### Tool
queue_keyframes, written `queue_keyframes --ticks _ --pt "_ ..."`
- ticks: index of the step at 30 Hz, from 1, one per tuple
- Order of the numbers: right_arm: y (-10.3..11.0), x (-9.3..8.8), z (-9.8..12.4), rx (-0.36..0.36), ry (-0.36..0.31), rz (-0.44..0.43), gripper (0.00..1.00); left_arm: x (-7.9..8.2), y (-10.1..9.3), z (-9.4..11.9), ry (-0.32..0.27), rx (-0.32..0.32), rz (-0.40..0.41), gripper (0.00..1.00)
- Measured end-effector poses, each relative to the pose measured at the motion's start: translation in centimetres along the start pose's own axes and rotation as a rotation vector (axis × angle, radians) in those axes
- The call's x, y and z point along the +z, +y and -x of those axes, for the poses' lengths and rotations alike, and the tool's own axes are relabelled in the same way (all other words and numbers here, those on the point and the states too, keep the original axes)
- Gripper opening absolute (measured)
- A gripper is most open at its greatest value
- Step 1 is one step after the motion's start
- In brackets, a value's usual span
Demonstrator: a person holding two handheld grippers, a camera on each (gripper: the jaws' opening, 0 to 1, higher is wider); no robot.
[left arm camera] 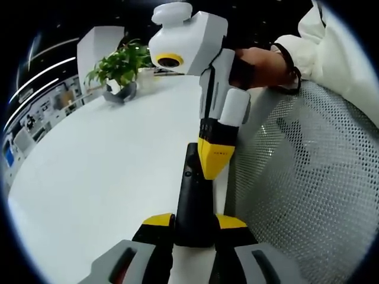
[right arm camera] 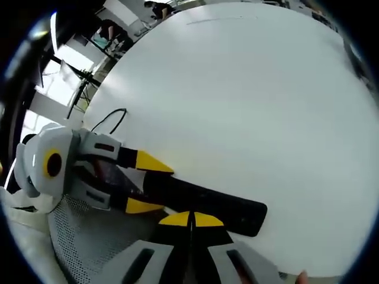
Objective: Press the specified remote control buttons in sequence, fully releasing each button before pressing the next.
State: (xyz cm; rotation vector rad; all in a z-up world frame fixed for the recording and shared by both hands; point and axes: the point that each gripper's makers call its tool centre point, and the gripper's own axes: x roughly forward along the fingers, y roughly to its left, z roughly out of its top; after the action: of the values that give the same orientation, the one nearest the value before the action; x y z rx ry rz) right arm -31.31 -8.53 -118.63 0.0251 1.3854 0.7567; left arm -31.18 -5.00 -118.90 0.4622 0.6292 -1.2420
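Left gripper view

Left gripper (left arm camera: 194, 223): nearest of all, rising from the bottom edge; its two yellow-tipped jaws pinch the near end of the remote control (left arm camera: 194, 201) from either side

Remote control: black and slim, stretching away from the jaws over the white table (left arm camera: 100, 160), close to the table's edge

Right gripper (left arm camera: 214, 158): comes down from above, a hand (left arm camera: 260, 66) on its grip; yellow tips pressed together into one point, which sits on the remote's right edge about midway along; I cannot tell which button lies beneath

Chair mesh (left arm camera: 308, 177): white, perforated, on the right beside the table

Potted plant (left arm camera: 121, 68): green, well away at the table's far side

Right gripper view

Right gripper (right arm camera: 190, 220): yellow tips at the bottom, closed flat against each other, touching the remote control (right arm camera: 201, 201)

Remote control: lies slantwise on the table (right arm camera: 249, 100); its far end free, resting on the white surface

Left gripper (right arm camera: 139, 183): enters from the left, jaws clamped above and below the remote's other end

Cable (right arm camera: 109, 120): thin, black, looped on the table behind the left gripper
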Motion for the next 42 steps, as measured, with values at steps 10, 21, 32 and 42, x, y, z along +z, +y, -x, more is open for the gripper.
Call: queue_keyframes --ticks 10,21,32,42 --pt "0.0 0.1 0.0 0.017 0.000 -0.030 0.00 0.0 0.1 -0.1 -0.002 -0.002 -0.001 0.26" --pt "0.0 0.1 0.0 0.033 0.002 -0.066 0.00 0.0 0.1 -0.1 -0.003 -0.001 0.000 0.26" --pt "0.5 1.5 0.6 0.094 -0.078 -0.100 0.00 0.1 0.1 -0.1 -0.002 0.000 -0.003 0.26" --pt "1.3 1.7 0.0 0.105 -0.086 -0.057 0.00 0.0 0.0 -0.1 -0.006 0.001 -0.001 0.26"
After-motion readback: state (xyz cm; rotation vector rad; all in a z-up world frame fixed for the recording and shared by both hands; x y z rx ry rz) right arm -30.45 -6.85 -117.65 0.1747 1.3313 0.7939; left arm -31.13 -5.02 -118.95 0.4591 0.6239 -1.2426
